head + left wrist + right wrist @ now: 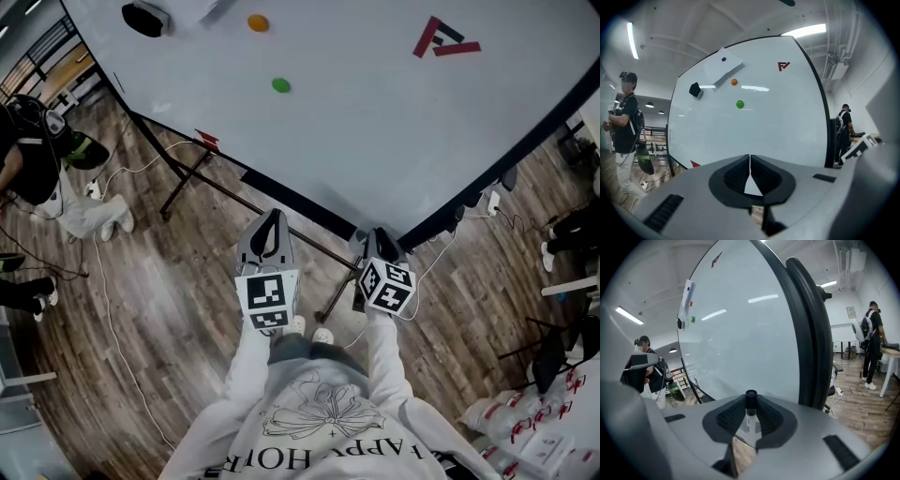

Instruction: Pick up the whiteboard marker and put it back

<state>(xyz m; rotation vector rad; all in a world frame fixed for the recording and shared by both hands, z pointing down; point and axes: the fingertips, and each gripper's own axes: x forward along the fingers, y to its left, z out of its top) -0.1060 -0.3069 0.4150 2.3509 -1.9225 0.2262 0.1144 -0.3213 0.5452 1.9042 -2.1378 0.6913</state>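
The whiteboard marker (pixel 750 420) has a white barrel and a black cap, and it stands upright between the pads of my right gripper (pixel 751 405), which is shut on it. In the head view the right gripper (pixel 382 242) is at the lower corner of the whiteboard (pixel 375 122), beside its black frame (pixel 813 333); the marker itself is hidden there. My left gripper (pixel 272 230) is held just below the board's bottom edge. Its jaws (pixel 750 159) are shut with nothing between them, facing the whiteboard (pixel 764 126).
On the board are a black eraser (pixel 142 18), an orange magnet (pixel 258 22), a green magnet (pixel 280 85) and a red logo (pixel 446 37). The board's stand legs (pixel 187 178) and cables (pixel 112 319) lie on the wooden floor. One person (pixel 37 159) stands at left, another (pixel 872 348) by a desk.
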